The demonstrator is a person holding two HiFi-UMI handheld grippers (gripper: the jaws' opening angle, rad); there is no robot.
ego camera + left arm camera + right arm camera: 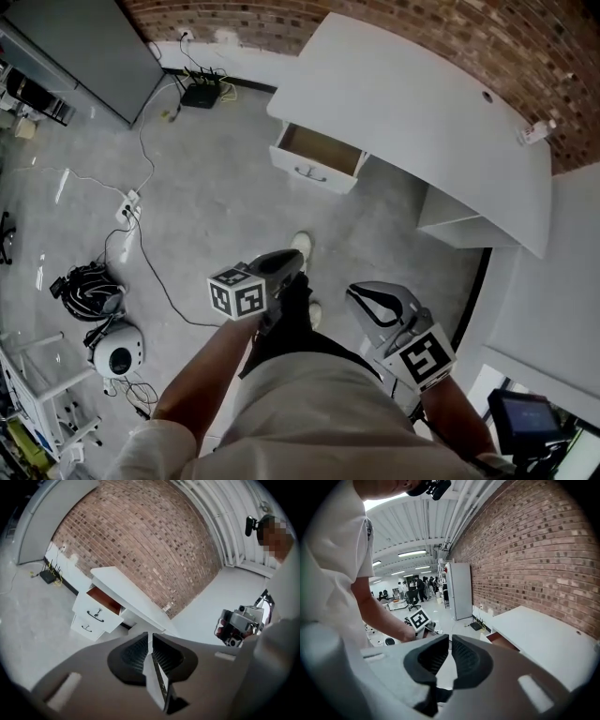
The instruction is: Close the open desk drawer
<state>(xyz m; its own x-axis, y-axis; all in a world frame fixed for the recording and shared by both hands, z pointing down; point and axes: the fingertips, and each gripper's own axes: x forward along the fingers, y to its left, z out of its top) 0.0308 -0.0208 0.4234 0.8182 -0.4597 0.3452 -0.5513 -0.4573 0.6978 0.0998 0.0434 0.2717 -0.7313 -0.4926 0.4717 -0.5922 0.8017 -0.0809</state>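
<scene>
grey concrete floor (216,206) runs up to a red brick wall (441,28), and against that wall stands a white desk (412,112). its top drawer (319,157) is pulled out at the end of the desk that lies to the left in the head view, its brown inside open to view and a dark handle (97,614) on its white front. in the left gripper view a second drawer (86,628) just below it sits flush. both grippers are well apart from the drawer, held low in front of the person's body. the left gripper (278,265) points toward the desk with its jaws pressed together and nothing between them. the right gripper (378,305) is beside it, its jaws likewise closed on nothing. one pale shoe (301,245) shows on the floor just past the left gripper. farther left on the floor lie a white power strip (129,208) with trailing cables, a coil of black cable (86,281) and a round white device (118,354). a black router (200,94) sits by the wall near a grey cabinet (89,42).
</scene>
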